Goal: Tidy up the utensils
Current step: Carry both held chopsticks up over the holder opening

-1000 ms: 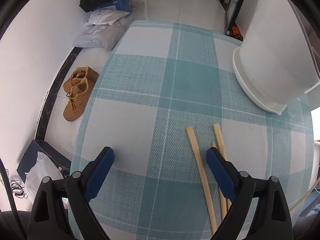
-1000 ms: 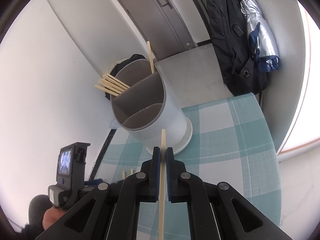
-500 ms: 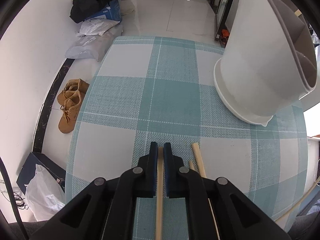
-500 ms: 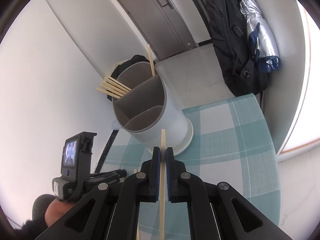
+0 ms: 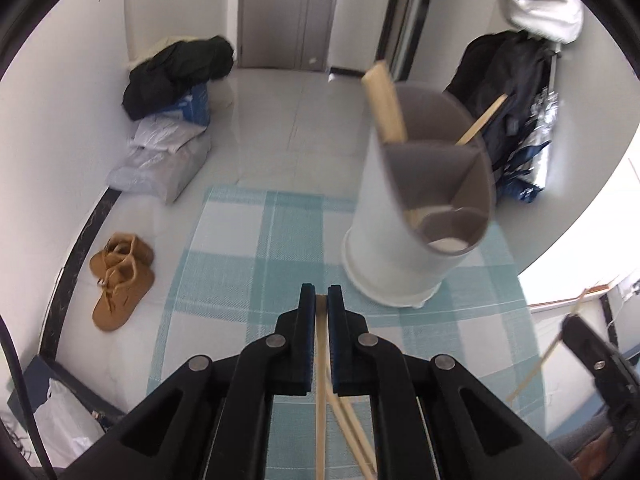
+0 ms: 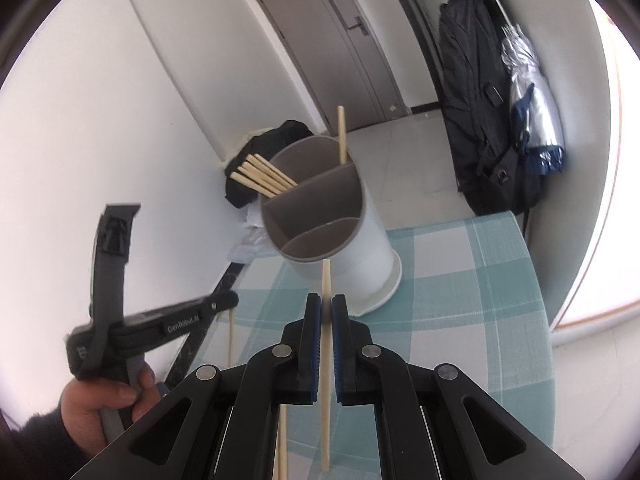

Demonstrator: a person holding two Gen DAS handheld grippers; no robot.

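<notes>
In the left wrist view, my left gripper (image 5: 321, 294) is shut on a pale wooden chopstick (image 5: 320, 392), held above the teal-checked tablecloth (image 5: 248, 280). Two more chopsticks (image 5: 352, 436) lie on the cloth under it. The white utensil holder (image 5: 384, 248) with grey compartments stands ahead to the right, with chopsticks (image 5: 386, 104) sticking out of it. In the right wrist view, my right gripper (image 6: 326, 304) is shut on another chopstick (image 6: 326, 380), pointing at the holder (image 6: 352, 248). Several chopsticks (image 6: 264, 176) lean in the holder's back compartment. The left gripper (image 6: 230, 303) shows at the left, in a person's hand (image 6: 100, 404).
Tan shoes (image 5: 120, 280), bags and dark clothes (image 5: 176, 68) lie on the floor left of the table. A black backpack (image 6: 476, 120) and a folded umbrella (image 6: 532, 104) hang by the wall at the right. The table's far edge runs just behind the holder.
My left gripper closed on one chopstick from the cloth, lifted it and tilted up toward the holder. My right gripper kept its chopstick and shifted a little closer to the holder.
</notes>
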